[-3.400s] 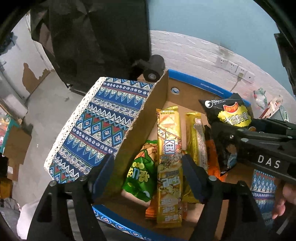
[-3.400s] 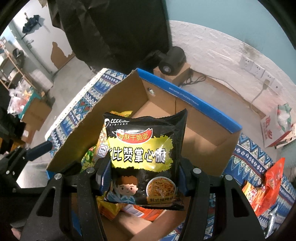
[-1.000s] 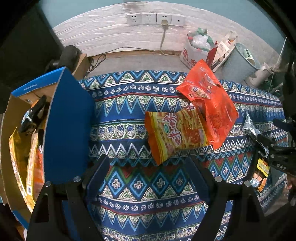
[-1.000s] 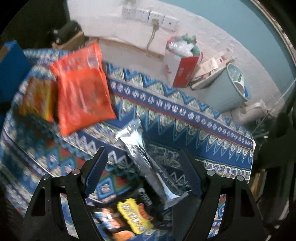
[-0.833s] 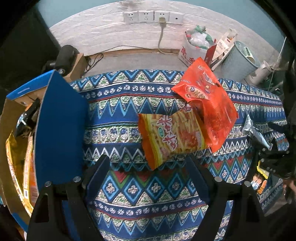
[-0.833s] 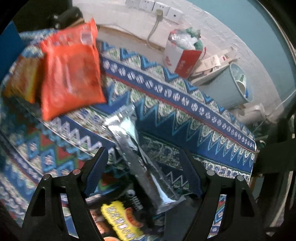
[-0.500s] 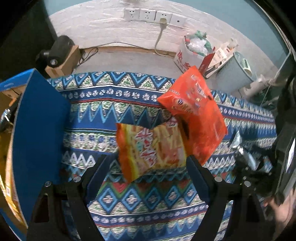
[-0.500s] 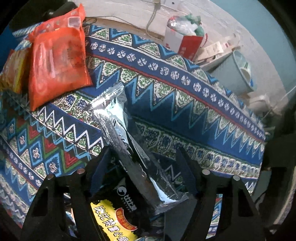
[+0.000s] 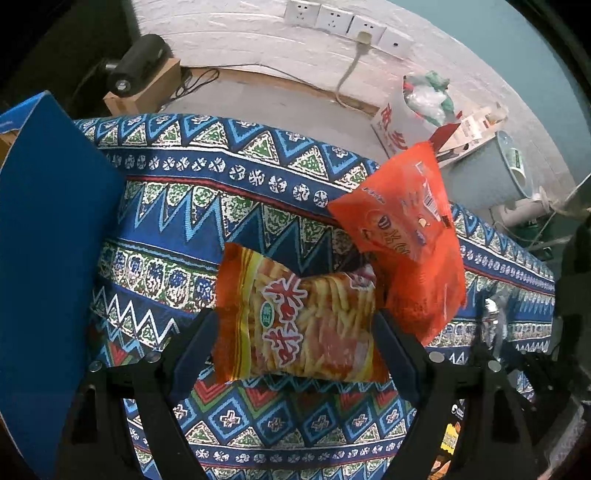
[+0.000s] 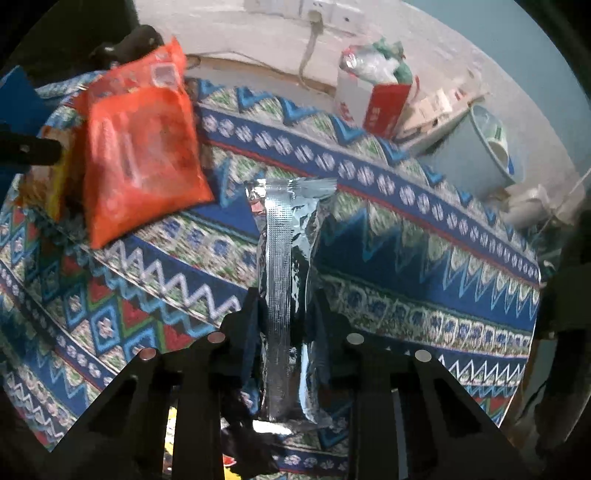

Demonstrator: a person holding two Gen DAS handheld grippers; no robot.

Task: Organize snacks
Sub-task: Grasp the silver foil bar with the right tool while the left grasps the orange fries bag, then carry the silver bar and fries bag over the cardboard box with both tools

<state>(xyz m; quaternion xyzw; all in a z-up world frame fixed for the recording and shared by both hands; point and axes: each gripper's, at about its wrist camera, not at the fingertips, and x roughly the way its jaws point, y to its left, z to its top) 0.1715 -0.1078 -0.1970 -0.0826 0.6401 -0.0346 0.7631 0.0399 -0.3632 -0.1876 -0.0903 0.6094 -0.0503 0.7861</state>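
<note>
An orange-yellow bag of fries snacks (image 9: 299, 317) lies on the patterned tablecloth (image 9: 221, 192). My left gripper (image 9: 297, 347) is open just above it, one finger at each end of the bag. A red-orange bag (image 9: 406, 251) overlaps the fries bag's right end and also shows in the right wrist view (image 10: 140, 155). My right gripper (image 10: 286, 321) is shut on a long silver foil packet (image 10: 288, 251), which runs straight out between its fingers. A black and yellow packet (image 9: 448, 439) peeks out by the table's near edge. The blue cardboard box (image 9: 48, 258) stands at the left.
Past the table's far edge, on the floor, stand a paper bag of rubbish (image 9: 406, 122), a grey bin (image 9: 495, 173) and a black device on a wooden block (image 9: 136, 70). Wall sockets (image 9: 347, 22) run along the white wall.
My right jaws closed on the silver packet, which now lines up between them. My left gripper sank and drew nearer to the fries bag, so the box slid further to the left.
</note>
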